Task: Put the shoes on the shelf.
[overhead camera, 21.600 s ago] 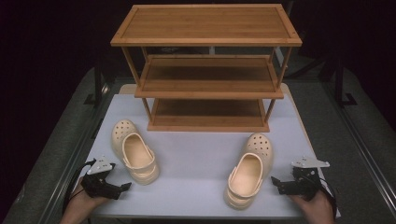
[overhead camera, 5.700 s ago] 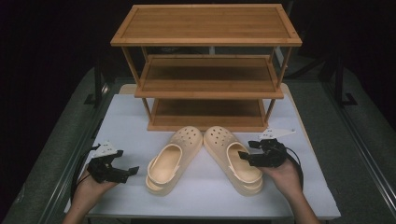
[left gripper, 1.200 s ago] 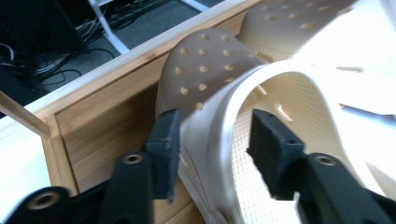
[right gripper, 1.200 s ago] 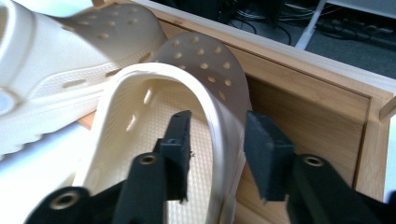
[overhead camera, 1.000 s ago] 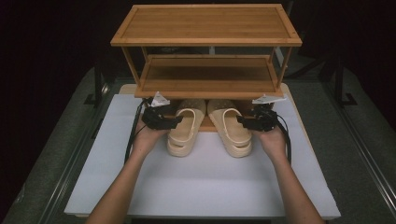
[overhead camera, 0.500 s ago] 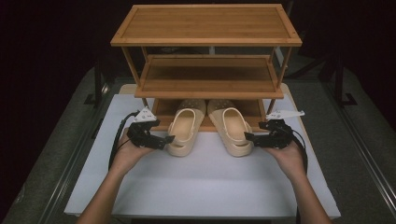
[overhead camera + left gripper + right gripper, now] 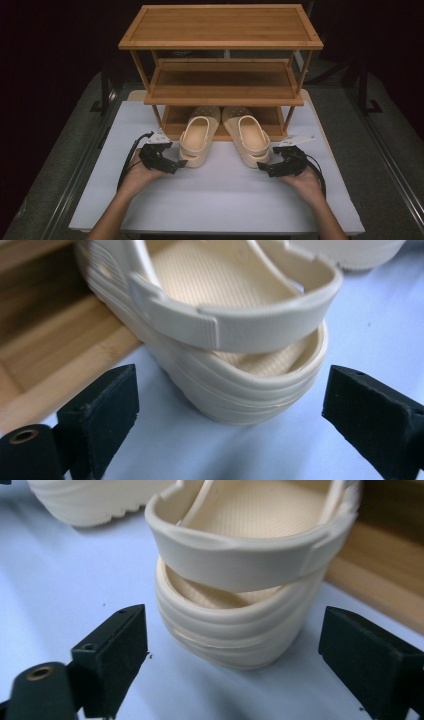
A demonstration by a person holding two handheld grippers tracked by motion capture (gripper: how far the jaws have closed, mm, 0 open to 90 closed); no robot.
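High view shows both clogs side by side, toes tucked into the bottom tier of the wooden rack (image 7: 220, 82), heels jutting out over the white table (image 7: 220, 200). Left gripper (image 7: 172, 164) sits just behind the left clog (image 7: 199, 137), and right gripper (image 7: 265, 167) behind the right clog (image 7: 248, 135). Each has just been opening, jaws wide, pads clear of the heel, holding nothing, with the shoe's long axis running straight ahead into the shelf.

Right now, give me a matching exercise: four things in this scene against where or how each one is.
Things:
1. clogs
2. top shelf
3. left gripper
4. right gripper

States:
A. bare
B. open, behind the left clog's heel
C. toes on the bottom shelf, heels on the table
D. open, behind the right clog's heel

Pairs: 1-C, 2-A, 3-B, 4-D
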